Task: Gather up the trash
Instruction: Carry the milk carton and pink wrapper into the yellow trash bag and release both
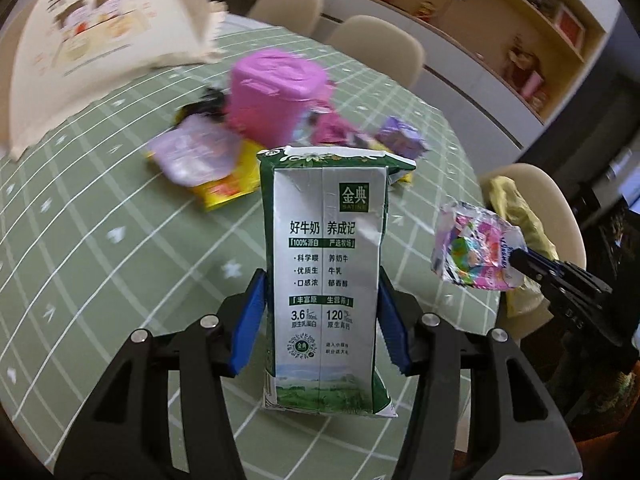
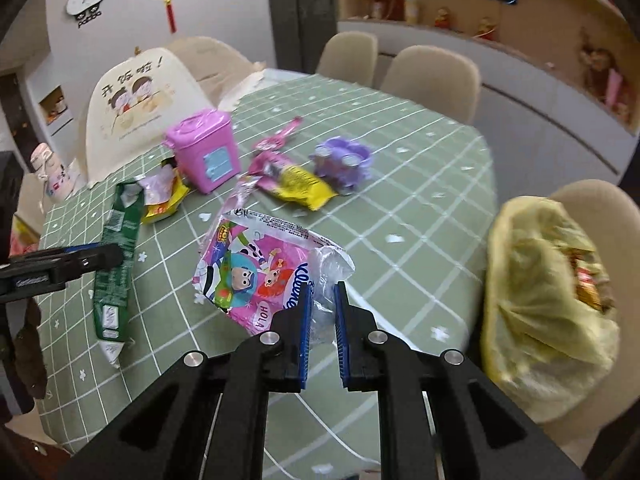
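My left gripper is shut on a flattened green and white milk carton, held upright above the table; the carton also shows in the right wrist view. My right gripper is shut on a crumpled pink tissue wrapper, held above the table; the wrapper also shows in the left wrist view. A yellow trash bag lies open on a chair at the right. More wrappers lie round a small pink bin.
The round table has a green checked cloth. A purple flower-shaped pack and a yellow packet lie on it. A cream food cover stands at the back left. Beige chairs ring the table.
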Demonstrator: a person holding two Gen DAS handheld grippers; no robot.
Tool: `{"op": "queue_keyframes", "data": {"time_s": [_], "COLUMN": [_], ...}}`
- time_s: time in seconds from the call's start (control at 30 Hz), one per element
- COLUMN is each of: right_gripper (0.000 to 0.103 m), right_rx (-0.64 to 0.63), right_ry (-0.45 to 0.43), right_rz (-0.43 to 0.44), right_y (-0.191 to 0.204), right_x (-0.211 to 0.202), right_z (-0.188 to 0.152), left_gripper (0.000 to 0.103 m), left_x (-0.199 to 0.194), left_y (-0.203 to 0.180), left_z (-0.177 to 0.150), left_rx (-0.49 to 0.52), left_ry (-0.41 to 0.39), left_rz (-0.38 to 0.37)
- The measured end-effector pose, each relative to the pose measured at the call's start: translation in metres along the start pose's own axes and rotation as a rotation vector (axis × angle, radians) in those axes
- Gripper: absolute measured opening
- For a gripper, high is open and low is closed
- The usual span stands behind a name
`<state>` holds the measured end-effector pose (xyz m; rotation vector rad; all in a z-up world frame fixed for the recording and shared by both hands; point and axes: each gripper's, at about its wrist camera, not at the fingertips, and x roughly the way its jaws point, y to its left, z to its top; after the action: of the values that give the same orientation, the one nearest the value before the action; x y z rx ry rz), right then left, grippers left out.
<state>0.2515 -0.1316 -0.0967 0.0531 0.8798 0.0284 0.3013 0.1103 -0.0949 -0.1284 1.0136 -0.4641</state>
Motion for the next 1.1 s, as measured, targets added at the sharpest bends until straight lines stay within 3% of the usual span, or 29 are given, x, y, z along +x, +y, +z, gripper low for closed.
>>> {"op": "queue_keyframes", "data": {"time_s": [0.3, 0.5, 0.77, 1.1], "right_gripper": [0.013, 0.013, 0.013, 0.013], "right_rx": [0.023, 0.038, 0.123, 0.192], "right_ry": [-0.053, -0.108, -0.165, -0.173], "right_rz": [-0.074, -0.108, -0.177, -0.235], "right_y": [-0.036, -0.082, -0.181, -0.295], "right_x": [-0.032, -0.058, -0.083, -0.090], "right_z": [0.013, 0.026, 0.027, 0.003], "left_gripper": [0.050, 0.050, 0.050, 0.050], "left_x": [0.008, 0.018, 0.030, 0.086], "left_y": [-0.036, -0.077, -0.194, -0.336], "left_z": [0.026, 0.050, 0.086, 0.102], "left_rx": [0.047, 0.052, 0.182, 0.307], "left_ry": [-0.044, -0.068, -0.103, -0.100], "left_rz": [-0.060, -0.092, -0.194, -0.267]}}
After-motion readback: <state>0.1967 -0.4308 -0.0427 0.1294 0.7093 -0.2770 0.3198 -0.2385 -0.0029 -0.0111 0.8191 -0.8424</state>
